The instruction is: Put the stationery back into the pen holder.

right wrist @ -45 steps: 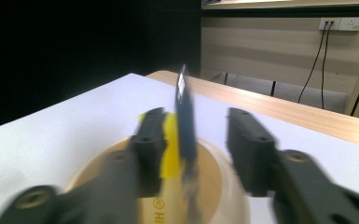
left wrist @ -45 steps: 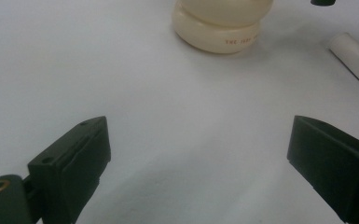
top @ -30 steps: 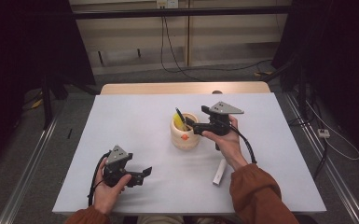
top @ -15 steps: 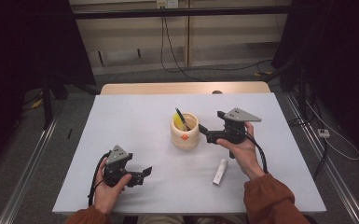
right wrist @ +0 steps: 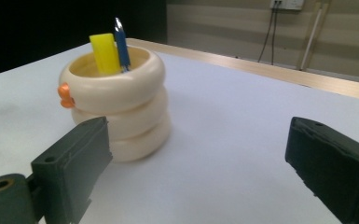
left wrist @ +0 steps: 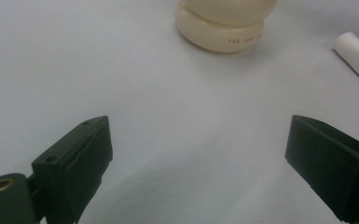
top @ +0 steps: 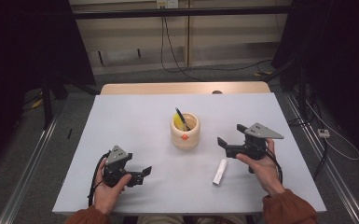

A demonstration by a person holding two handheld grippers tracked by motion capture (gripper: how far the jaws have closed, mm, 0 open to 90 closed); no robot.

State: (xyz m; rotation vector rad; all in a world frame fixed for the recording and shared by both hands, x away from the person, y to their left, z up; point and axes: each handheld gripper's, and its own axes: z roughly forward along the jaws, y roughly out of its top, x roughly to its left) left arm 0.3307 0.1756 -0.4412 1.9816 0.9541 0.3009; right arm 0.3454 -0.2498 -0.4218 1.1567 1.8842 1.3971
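A cream ringed cup [top: 184, 132] with an orange knob stands mid-table, holding a dark blue pen [top: 181, 118] and a yellow piece [top: 185, 125]. A white marker [top: 220, 171] lies on the table to the cup's near right. My right gripper [top: 230, 135] hovers to the right of the cup, pointing at it. Its jaws have just been opening and stand open with nothing between them. The right gripper view shows the cup [right wrist: 116, 102], pen [right wrist: 120, 43] and yellow piece [right wrist: 104, 53] ahead on the left. My left gripper [top: 142, 173] rests open at the near left, empty.
The white table [top: 135, 126] has a wooden strip [top: 182, 88] along its far edge. In the left gripper view the cup's base [left wrist: 221, 29] and one end of the marker [left wrist: 356, 57] lie ahead. Cables run over the floor beyond the table.
My right gripper has drawn back from the cup's rim to the right and nearer to the person. The left gripper, cup and marker have not moved.
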